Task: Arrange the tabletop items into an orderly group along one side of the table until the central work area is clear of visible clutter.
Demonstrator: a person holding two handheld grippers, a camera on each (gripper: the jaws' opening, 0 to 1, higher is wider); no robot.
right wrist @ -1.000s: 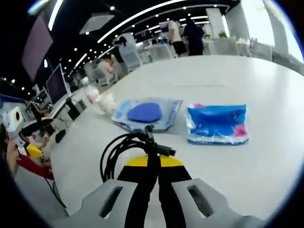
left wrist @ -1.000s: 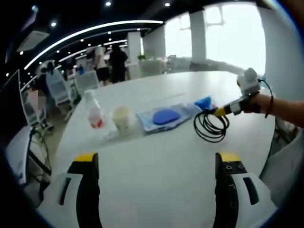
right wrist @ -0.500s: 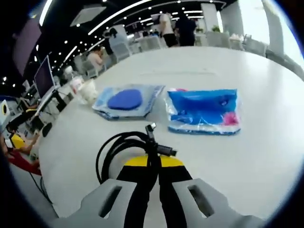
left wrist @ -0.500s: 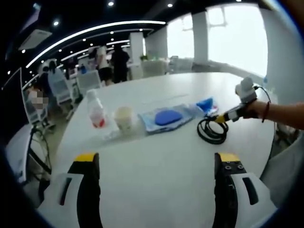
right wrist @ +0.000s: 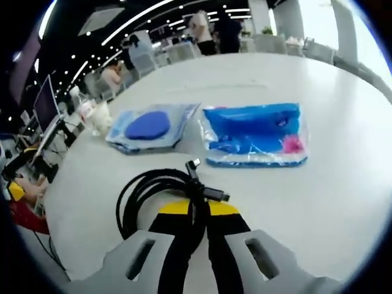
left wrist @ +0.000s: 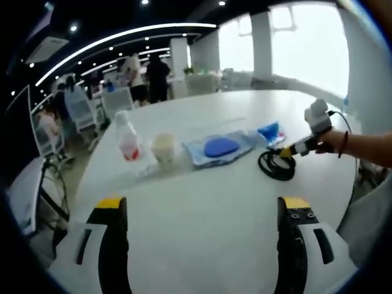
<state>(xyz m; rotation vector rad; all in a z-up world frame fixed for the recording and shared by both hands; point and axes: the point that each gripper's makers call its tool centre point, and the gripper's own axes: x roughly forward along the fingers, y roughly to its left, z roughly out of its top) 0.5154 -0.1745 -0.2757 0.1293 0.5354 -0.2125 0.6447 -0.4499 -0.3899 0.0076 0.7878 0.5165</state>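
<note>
A: Cable (right wrist: 160, 195), black and coiled, is pinched in the right gripper (right wrist: 197, 211), whose jaws are closed on it where the strands bunch together. The loop hangs out to one side with a plug end sticking up past the jaw tips. It sits low over the white counter (right wrist: 318, 202), just in front of the blue pouches.

B: Is it resting on the counter or lifted?

A: From the left gripper view the coil (left wrist: 277, 165) looks to touch the surface, but the fisheye makes that hard to be sure of.

B: And the other gripper?

A: The left gripper (left wrist: 200, 214) has its jaws spread wide with nothing between them, held back over bare counter.

B: How far along is the tidying?

A: Well on, I'd judge. A row runs across the far part: clear bottle with a red label (left wrist: 128, 139), pale cup (left wrist: 163, 147), clear pouch with a blue oval pad (left wrist: 218, 147), then the bright blue packet with a pink patch (right wrist: 254, 133). They sit near one another, roughly in a line.

B: What's left?

A: The cable needs setting down at the end of that row, beside the blue packet. The near stretch of counter looks free of loose items.
</note>
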